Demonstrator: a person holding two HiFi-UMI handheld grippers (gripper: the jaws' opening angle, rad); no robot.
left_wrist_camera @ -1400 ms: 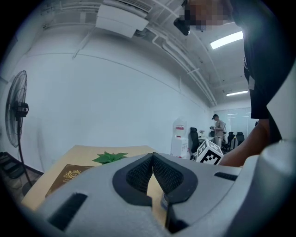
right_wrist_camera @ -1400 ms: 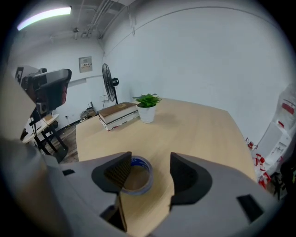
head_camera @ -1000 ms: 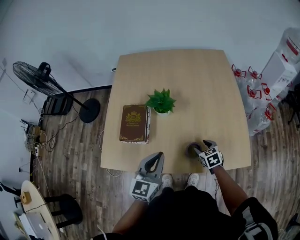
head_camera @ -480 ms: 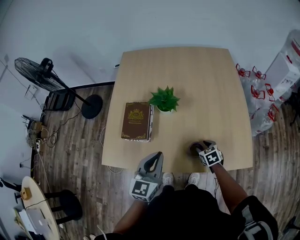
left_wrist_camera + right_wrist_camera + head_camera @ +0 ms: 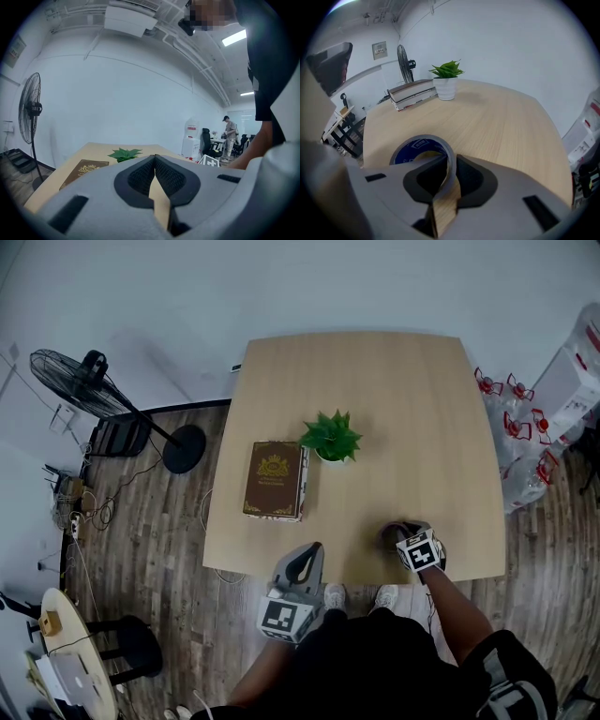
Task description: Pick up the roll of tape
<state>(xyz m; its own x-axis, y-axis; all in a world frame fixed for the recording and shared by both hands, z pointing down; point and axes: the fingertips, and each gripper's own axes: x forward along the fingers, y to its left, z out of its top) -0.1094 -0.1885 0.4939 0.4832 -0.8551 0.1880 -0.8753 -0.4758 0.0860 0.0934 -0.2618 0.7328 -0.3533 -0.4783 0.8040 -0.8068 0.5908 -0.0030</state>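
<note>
The roll of tape (image 5: 423, 147), grey with a blue inner label, lies flat near the front edge of the wooden table (image 5: 375, 390); in the head view it (image 5: 389, 533) is mostly hidden by my right gripper (image 5: 401, 532). That gripper (image 5: 450, 164) points steeply down. Its jaws have just been closing, and they now pinch the near wall of the roll, one pad inside the ring and one outside. My left gripper (image 5: 305, 563) hovers off the table's front edge, shut with nothing in it (image 5: 154, 159).
A brown book (image 5: 274, 481) and a small potted plant (image 5: 330, 439) stand mid-table, left of the roll. A floor fan (image 5: 70, 390) stands at the far left. Water bottles (image 5: 511, 418) sit on the floor at the right.
The right gripper's jaws, spread on either side of the roll a second ago, have drawn together onto its wall. The left gripper has stayed put.
</note>
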